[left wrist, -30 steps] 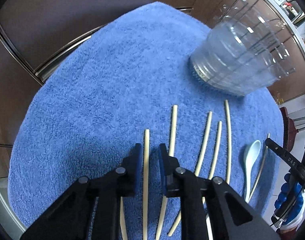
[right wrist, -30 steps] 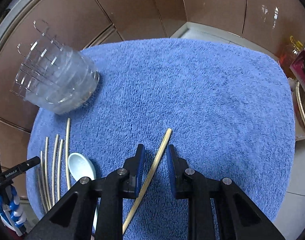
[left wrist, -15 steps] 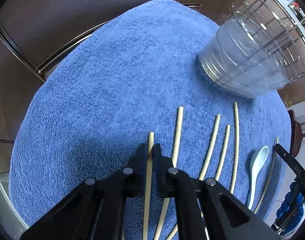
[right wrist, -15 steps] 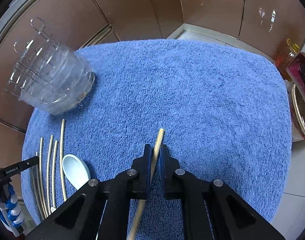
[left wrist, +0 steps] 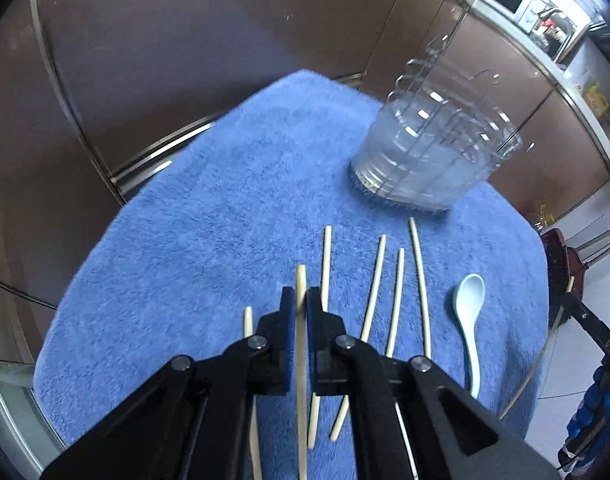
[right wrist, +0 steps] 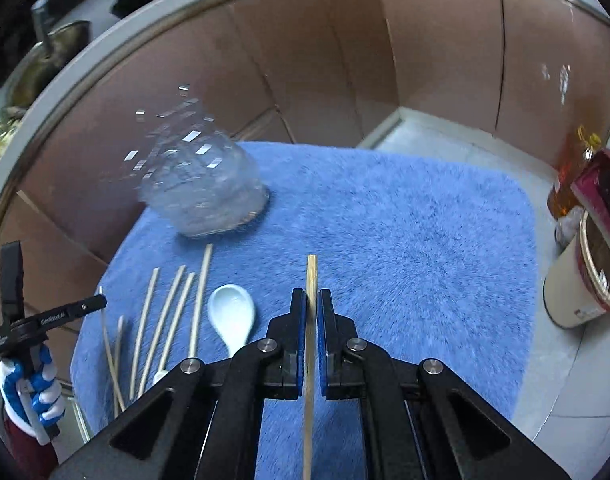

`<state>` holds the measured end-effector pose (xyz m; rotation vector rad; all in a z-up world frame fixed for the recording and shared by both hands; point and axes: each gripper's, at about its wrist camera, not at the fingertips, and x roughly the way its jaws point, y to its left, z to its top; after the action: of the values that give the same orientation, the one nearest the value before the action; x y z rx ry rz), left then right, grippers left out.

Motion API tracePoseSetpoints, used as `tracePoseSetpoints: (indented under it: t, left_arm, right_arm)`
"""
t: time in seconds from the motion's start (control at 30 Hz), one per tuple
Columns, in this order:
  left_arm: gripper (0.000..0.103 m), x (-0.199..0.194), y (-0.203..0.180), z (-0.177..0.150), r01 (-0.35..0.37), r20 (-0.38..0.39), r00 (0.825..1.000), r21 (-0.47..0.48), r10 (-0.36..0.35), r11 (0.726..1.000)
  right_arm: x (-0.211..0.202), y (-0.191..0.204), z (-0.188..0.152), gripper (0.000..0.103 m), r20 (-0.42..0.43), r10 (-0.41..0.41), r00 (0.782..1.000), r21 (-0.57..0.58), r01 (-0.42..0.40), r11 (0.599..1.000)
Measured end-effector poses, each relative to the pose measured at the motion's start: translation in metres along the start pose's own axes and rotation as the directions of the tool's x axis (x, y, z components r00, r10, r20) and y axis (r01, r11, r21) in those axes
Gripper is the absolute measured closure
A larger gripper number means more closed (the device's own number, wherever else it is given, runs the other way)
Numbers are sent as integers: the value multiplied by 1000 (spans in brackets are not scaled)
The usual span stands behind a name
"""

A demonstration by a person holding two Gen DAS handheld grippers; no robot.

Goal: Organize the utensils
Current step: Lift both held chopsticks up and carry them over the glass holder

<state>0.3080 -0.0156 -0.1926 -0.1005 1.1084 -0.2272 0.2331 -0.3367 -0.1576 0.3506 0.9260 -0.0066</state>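
Note:
My left gripper (left wrist: 301,300) is shut on a wooden chopstick (left wrist: 301,280) and holds it lifted above the blue towel (left wrist: 209,240). My right gripper (right wrist: 312,300) is shut on another wooden chopstick (right wrist: 311,272), also lifted. Several chopsticks (left wrist: 375,288) lie side by side on the towel beside a pale blue spoon (left wrist: 469,300); they show in the right wrist view too (right wrist: 173,312), with the spoon (right wrist: 233,314). A clear plastic utensil holder (left wrist: 429,160) with wire dividers stands at the towel's far side (right wrist: 205,196).
Brown cabinet doors (left wrist: 185,40) stand behind the towel. A white container (right wrist: 577,292), a red box and an oil bottle (right wrist: 573,176) stand off the towel's right edge. The other gripper's handle shows at the left edge (right wrist: 29,320).
Both grippers closed on their chopsticks and lifted them off the towel. Both cameras have risen and tilted up, showing more of the cabinets.

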Motion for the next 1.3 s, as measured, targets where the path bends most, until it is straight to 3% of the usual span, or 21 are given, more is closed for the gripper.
tracePoseSetpoints:
  t: [0.5, 0.8, 0.97, 1.17, 1.2, 1.3]
  left_arm:
    - [98, -105, 7, -28, 62, 195, 979, -10, -59, 998]
    - [99, -170, -7, 18, 105, 314, 944, 8, -102, 994]
    - [98, -193, -28, 58, 140, 388, 911, 29, -141, 990]
    - [98, -202, -43, 115, 248, 516, 830, -3, -211, 969]
    - [98, -200, -44, 126, 265, 542, 812, -15, -214, 964]
    - [98, -190, -51, 152, 250, 599, 781, -40, -177, 967]
  right_arm:
    - [-112, 39, -27, 98, 198, 28, 980, -107, -7, 994]
    - [-147, 89, 13, 98, 281, 94, 955, -187, -42, 981]
    - [-155, 117, 58, 98, 345, 157, 925, -230, -78, 970]
    - [-144, 129, 110, 98, 439, 243, 865, -250, -142, 958]
    - [-142, 129, 117, 98, 454, 254, 854, -252, -151, 956]
    - [-129, 129, 137, 98, 496, 255, 830, -248, -146, 958]
